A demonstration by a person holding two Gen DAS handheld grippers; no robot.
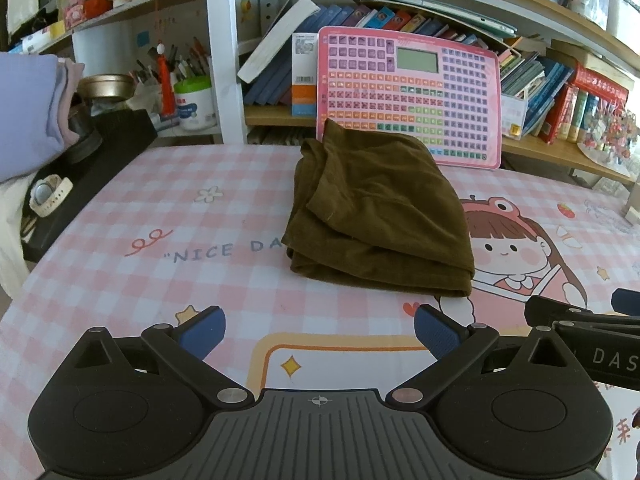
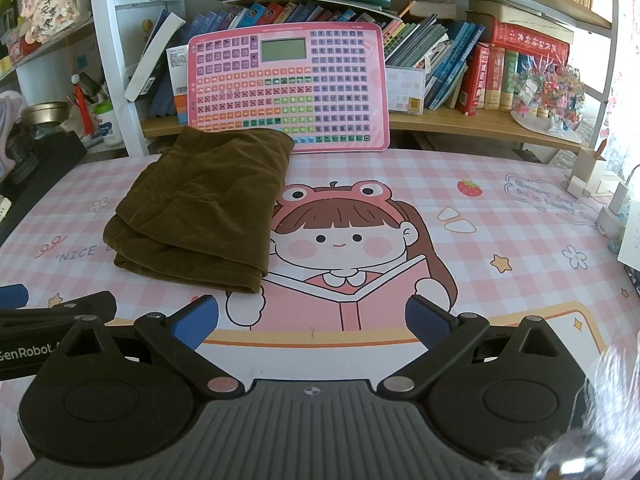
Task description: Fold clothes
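— Both tongs: how do they stand?
— Left gripper (image 1: 318, 332) and right gripper (image 2: 312, 322) spread wide, holding nothing, above the pink checked cartoon table mat (image 2: 500, 216).
— And the garment?
— The olive-brown corduroy garment (image 1: 376, 216) lies folded on the mat, touching the pink button learning board (image 1: 412, 92) behind.

Tabletop (image 2: 500, 184) w/ pink checked cartoon mat. Folded brown cloth (image 2: 200, 208) lies toward far left edge; pink keypad board (image 2: 288, 88) stands at far edge, just behind cloth.
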